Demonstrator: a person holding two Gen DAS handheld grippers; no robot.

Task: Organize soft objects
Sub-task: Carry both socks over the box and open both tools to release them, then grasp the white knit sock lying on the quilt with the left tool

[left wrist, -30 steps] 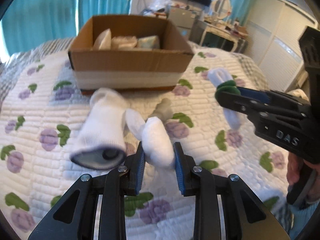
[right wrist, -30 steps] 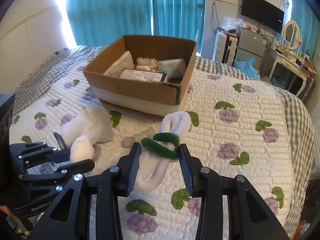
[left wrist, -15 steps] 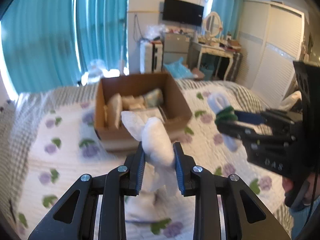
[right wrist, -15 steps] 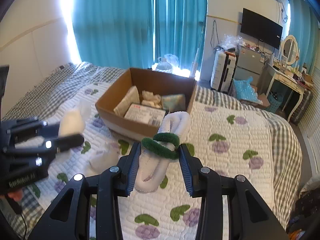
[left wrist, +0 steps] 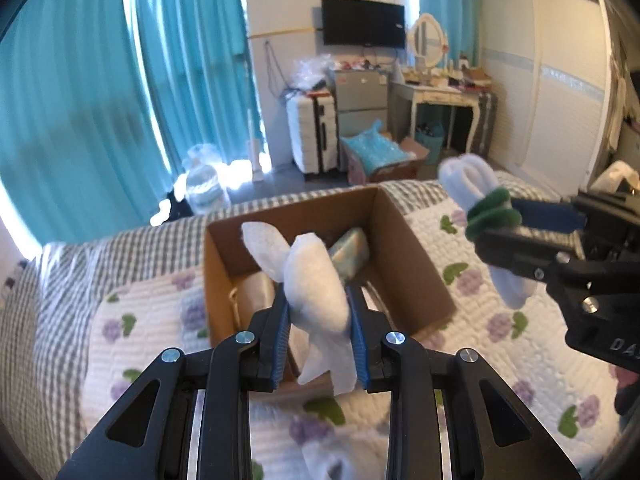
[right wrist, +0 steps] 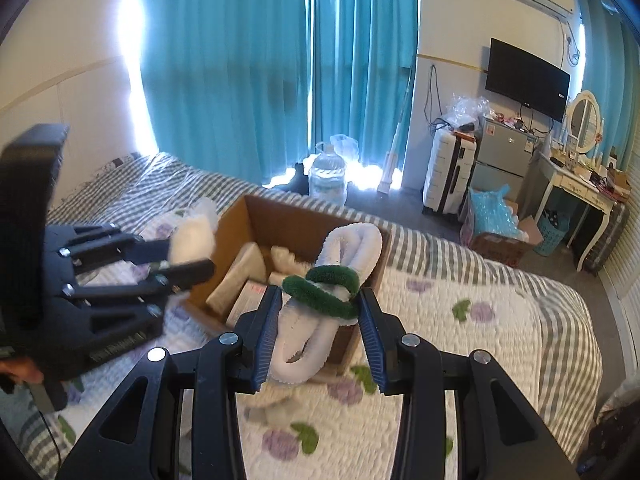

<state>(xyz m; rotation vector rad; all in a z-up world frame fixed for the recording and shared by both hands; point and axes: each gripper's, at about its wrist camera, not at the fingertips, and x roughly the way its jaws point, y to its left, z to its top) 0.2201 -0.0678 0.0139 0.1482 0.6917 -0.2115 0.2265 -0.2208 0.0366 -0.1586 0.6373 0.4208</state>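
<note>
My left gripper point(left wrist: 319, 320) is shut on a white sock point(left wrist: 316, 292) and holds it in the air over the near edge of the open cardboard box point(left wrist: 416, 264). My right gripper point(right wrist: 318, 320) is shut on a folded white towel with green bands point(right wrist: 332, 280), held above the box's right corner point(right wrist: 280, 216). The right gripper also shows in the left wrist view point(left wrist: 492, 224), and the left one in the right wrist view point(right wrist: 188, 256). Several folded soft items point(right wrist: 248, 260) lie inside the box.
The box stands on a bed with a white quilt with purple flowers point(right wrist: 480, 320). Another white sock point(left wrist: 340, 460) lies on the quilt below my left gripper. Beyond the bed are teal curtains point(right wrist: 240, 60), a water jug point(right wrist: 328, 176) and a suitcase point(left wrist: 312, 136).
Both grippers have risen from the quilt with their loads and moved toward the box. The white sock left the bed; its mate stayed on the quilt.
</note>
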